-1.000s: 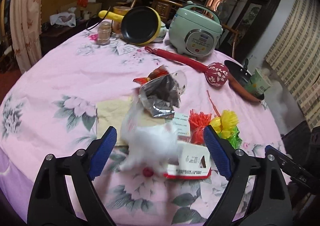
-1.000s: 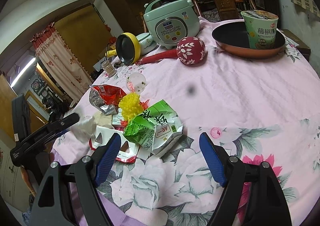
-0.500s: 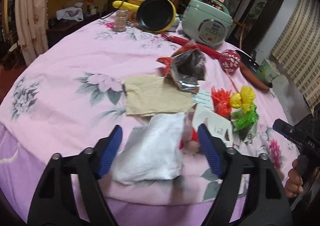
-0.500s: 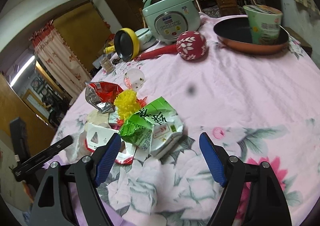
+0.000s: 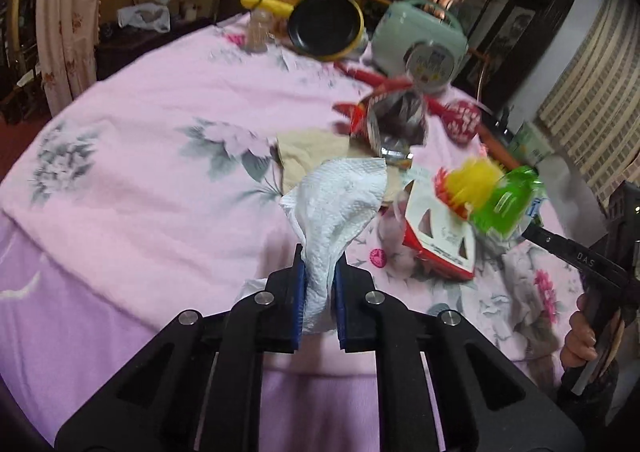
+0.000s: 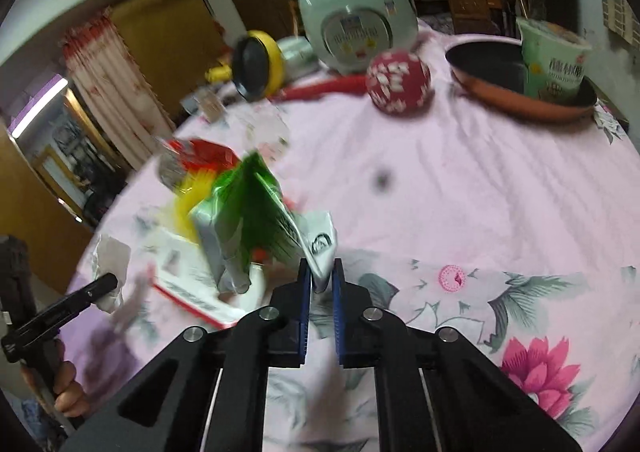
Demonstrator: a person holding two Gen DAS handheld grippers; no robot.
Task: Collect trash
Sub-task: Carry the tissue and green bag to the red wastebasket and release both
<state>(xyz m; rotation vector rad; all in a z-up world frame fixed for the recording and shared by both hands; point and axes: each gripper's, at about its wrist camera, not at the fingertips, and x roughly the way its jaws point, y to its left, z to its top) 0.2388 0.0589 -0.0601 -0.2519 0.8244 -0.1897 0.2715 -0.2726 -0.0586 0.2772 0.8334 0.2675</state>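
While the jaws of the left gripper (image 5: 319, 272) are closing, a white paper towel (image 5: 340, 200) is pinched between them above the table (image 5: 140, 124); toward two o'clock, a green wrapper (image 6: 256, 220) is pinched by the closing right gripper (image 6: 320, 272).

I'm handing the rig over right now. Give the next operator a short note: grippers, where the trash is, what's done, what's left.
Left gripper: jaws closing, pads pinching the white paper towel, lifted over the near table edge.
Right gripper: jaws closing, pinching a corner of the green wrapper, raised off the pink tablecloth.
Left on the table: red and white carton, yellow and orange pompom, foil snack bag, beige paper.
Done: two pieces gripped. No bin is in view.
Left: deposit both, then collect the remaining pieces. The rice cooker and the pans are not trash.
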